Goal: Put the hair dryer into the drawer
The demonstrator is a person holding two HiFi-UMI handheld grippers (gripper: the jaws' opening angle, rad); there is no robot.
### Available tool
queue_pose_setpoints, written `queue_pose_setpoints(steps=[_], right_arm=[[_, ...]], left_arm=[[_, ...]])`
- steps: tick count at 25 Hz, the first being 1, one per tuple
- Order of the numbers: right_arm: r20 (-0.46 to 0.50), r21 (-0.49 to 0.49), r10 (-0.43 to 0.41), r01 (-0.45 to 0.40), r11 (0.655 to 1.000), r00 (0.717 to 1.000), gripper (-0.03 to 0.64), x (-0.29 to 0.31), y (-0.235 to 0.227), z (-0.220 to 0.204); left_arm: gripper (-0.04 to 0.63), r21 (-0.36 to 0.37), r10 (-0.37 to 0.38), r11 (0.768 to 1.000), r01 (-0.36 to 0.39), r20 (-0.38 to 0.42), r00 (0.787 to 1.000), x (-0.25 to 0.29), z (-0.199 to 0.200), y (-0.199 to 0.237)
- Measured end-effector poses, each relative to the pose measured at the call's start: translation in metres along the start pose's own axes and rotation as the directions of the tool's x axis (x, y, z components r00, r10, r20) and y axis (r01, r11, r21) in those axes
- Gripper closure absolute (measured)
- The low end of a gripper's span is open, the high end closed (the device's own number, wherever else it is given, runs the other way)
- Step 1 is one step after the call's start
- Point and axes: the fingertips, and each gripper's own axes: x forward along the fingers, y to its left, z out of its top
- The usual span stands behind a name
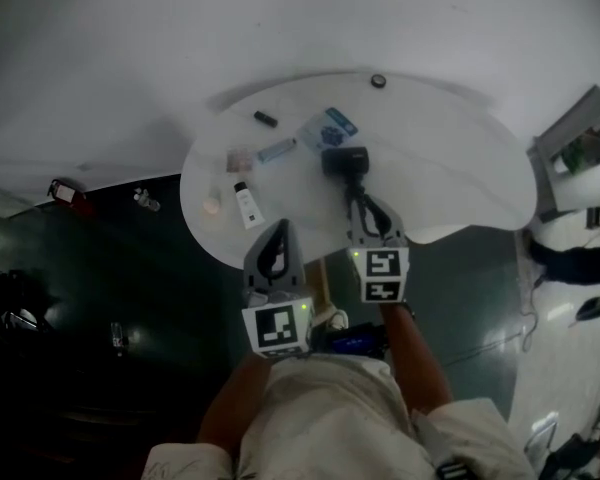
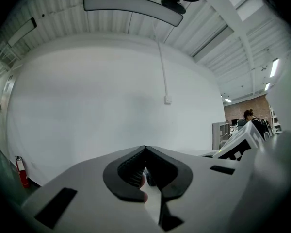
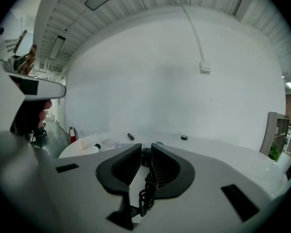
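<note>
The black hair dryer [image 1: 345, 161] lies on the round white table [image 1: 460, 168], its handle pointing back at me. My right gripper [image 1: 365, 208] sits just behind that handle with its jaws a narrow gap apart. In the right gripper view the dryer's dark body [image 3: 145, 155] shows just past the right gripper [image 3: 145, 147], and the coiled black cord [image 3: 148, 191] shows in the gap between the jaws. Nothing looks pinched. My left gripper [image 1: 277, 230] hovers at the table's near edge, to the left of the dryer. In its own view the left gripper [image 2: 145, 148] has its tips meeting, with nothing held. No drawer shows clearly.
On the table's left half lie a white tube [image 1: 246, 205], a small black cylinder [image 1: 265, 119], a blue packet [image 1: 330, 126] and a slim blue item [image 1: 277, 150]. A small round black object [image 1: 378, 81] sits at the far rim. A shelf unit [image 1: 580, 138] stands at the right.
</note>
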Motion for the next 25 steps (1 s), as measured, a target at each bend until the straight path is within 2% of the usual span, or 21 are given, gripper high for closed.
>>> queue_pose_setpoints(steps=[6,12,18,22,25], right_arm=[[-0.095,0.005,-0.006,0.007,1.0,0.995,0.505,0.036,-0.007,-0.019],[-0.204,0.035,-0.003,0.01,0.999,0.979,0.425,0.066,-0.012,-0.044],[-0.333,0.062,0.002,0.019,0.998,0.943,0.374,0.094,-0.019,-0.075],[-0.378,0.043,-0.011,0.029,0.999,0.926,0.357,0.113,-0.03,-0.085],[-0.429,0.064,0.024,0.004,0.998,0.903,0.351,0.124,-0.03,-0.097]], left_arm=[[0.595,0.004,0.041,0.999,-0.041,-0.001,0.999,-0.004,0.0,0.015],[0.595,0.0,0.078,0.997,-0.078,-0.009,0.997,-0.008,-0.003,0.029],[0.595,0.005,0.104,0.995,-0.104,-0.007,0.995,-0.01,-0.004,0.037],[0.595,-0.002,0.12,0.993,-0.121,-0.018,0.993,-0.012,-0.008,0.041],[0.595,-0.002,0.132,0.991,-0.132,-0.026,0.991,-0.012,-0.011,0.044]])
